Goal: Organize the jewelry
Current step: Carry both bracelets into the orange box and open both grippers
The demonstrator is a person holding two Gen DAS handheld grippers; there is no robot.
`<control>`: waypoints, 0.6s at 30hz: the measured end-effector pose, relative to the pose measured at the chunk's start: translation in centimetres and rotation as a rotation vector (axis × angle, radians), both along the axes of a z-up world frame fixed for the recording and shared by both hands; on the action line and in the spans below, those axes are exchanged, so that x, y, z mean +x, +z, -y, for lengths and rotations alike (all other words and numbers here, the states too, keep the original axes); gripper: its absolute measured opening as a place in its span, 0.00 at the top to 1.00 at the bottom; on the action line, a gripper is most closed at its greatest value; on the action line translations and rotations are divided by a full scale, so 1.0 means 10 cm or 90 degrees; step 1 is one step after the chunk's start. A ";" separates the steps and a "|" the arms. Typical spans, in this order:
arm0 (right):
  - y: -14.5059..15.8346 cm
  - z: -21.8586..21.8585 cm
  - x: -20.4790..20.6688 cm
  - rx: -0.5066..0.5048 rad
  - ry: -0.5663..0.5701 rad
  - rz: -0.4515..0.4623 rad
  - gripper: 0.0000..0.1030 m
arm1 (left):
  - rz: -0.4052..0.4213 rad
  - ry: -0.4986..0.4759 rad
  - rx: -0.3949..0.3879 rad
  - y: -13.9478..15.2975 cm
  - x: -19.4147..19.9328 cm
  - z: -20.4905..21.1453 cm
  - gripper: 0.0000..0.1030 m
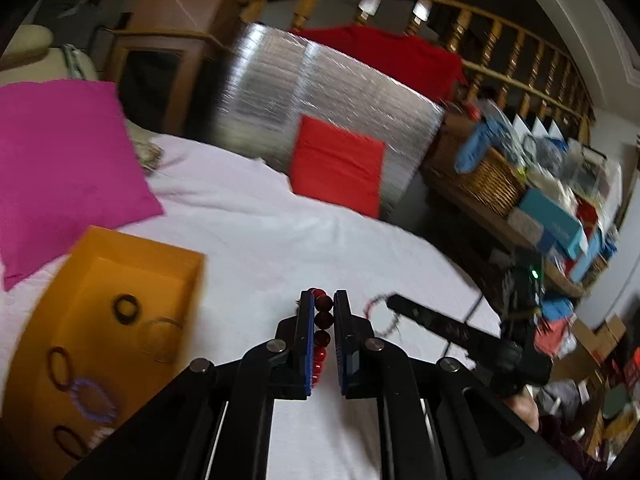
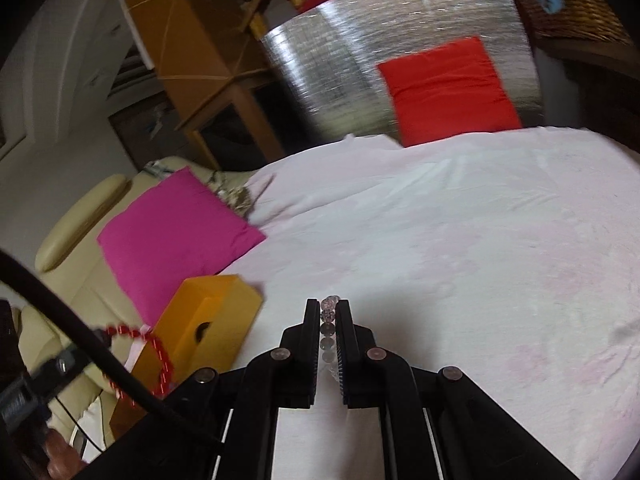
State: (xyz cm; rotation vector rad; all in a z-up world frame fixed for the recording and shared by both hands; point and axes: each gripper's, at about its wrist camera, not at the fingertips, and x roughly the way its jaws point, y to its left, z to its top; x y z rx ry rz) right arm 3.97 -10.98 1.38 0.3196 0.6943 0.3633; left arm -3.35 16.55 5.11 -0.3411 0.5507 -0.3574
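Observation:
My left gripper (image 1: 323, 300) is shut on a red bead bracelet (image 1: 323, 322) above the white bedsheet, just right of the orange box (image 1: 80, 300). The box holds several dark rings (image 1: 127, 309), a thin bangle (image 1: 162, 334) and a purple bead bracelet (image 1: 94, 398). My right gripper (image 2: 329, 308) is shut on a clear pinkish bead bracelet (image 2: 328, 326); it shows in the left wrist view (image 1: 394, 306) with the bracelet (image 1: 382, 316) hanging from it. The orange box (image 2: 208, 320) lies left of it, with the red bracelet (image 2: 154, 346) dangling in front.
A magenta pillow (image 1: 60, 160) lies behind the box on the bed. A red cushion (image 1: 336, 164) leans on a silver foil panel (image 1: 320, 92) past the far edge. A cluttered shelf with a wicker basket (image 1: 494, 180) stands at right. A cream armchair (image 2: 72, 248) is left.

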 end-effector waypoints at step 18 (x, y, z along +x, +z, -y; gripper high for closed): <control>0.12 -1.65 -0.05 -0.026 0.173 -0.002 0.92 | -0.085 0.247 0.114 -0.52 0.16 -1.20 0.91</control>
